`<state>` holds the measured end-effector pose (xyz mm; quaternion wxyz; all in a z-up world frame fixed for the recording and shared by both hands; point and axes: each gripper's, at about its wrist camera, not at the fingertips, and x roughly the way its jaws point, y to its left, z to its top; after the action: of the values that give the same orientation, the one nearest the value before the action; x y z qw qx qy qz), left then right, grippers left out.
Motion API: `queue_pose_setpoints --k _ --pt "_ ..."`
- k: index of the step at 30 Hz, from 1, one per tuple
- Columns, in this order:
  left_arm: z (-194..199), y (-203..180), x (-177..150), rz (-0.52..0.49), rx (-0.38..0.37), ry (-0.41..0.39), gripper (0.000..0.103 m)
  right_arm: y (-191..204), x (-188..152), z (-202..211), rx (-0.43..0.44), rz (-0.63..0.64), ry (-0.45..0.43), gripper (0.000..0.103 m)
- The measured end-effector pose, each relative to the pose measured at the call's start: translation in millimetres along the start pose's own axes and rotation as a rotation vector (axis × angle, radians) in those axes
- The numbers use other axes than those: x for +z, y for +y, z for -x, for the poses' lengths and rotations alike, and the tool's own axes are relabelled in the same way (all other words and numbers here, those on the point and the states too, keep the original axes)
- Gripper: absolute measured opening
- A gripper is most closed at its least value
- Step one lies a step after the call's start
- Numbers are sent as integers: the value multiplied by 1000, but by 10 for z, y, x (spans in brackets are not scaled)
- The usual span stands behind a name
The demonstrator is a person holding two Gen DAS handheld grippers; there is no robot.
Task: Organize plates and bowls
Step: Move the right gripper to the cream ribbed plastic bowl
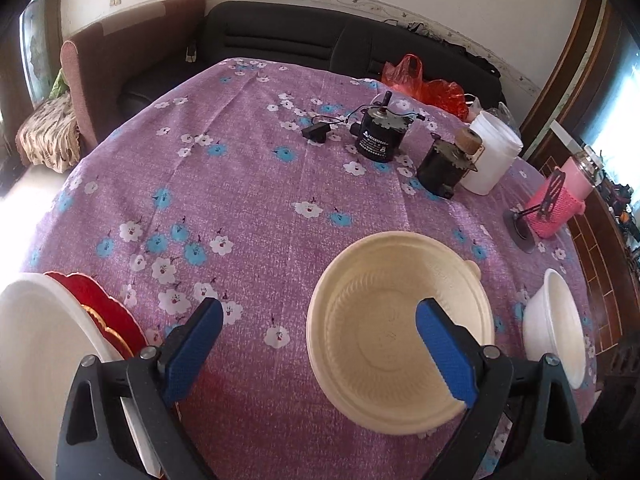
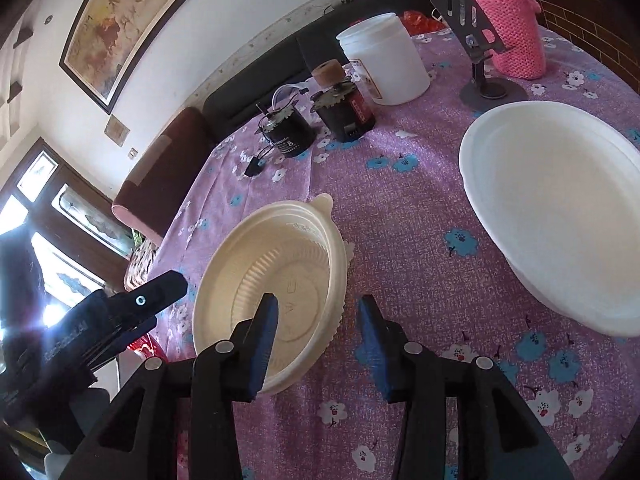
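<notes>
Between the two tools on the purple floral table sits the cream bowl: right tool part-open and empty astride its near rim, left tool wide open, empty.

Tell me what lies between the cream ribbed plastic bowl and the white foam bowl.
Only bare purple floral tablecloth separates cream ribbed plastic bowl from white foam bowl, in the right wrist view.
</notes>
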<state>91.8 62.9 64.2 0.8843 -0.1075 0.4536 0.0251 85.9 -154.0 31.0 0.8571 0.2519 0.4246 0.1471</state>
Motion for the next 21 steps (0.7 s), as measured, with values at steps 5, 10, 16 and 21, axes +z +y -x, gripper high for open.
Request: queue_pose_setpoints --k 5,10,16,21 --pt "-135 -5 24 -11 27 26 92 19 -11 -77 -12 30 3 44" --pt "238 22 74 -20 3 -35 87 46 -27 -70 -8 49 -8 44" --pt "338 -146 302 -87 23 -55 88 25 -43 -105 9 31 2 44" --pt "-221 -129 365 -46 59 97 88 30 -64 -137 6 32 5 44"
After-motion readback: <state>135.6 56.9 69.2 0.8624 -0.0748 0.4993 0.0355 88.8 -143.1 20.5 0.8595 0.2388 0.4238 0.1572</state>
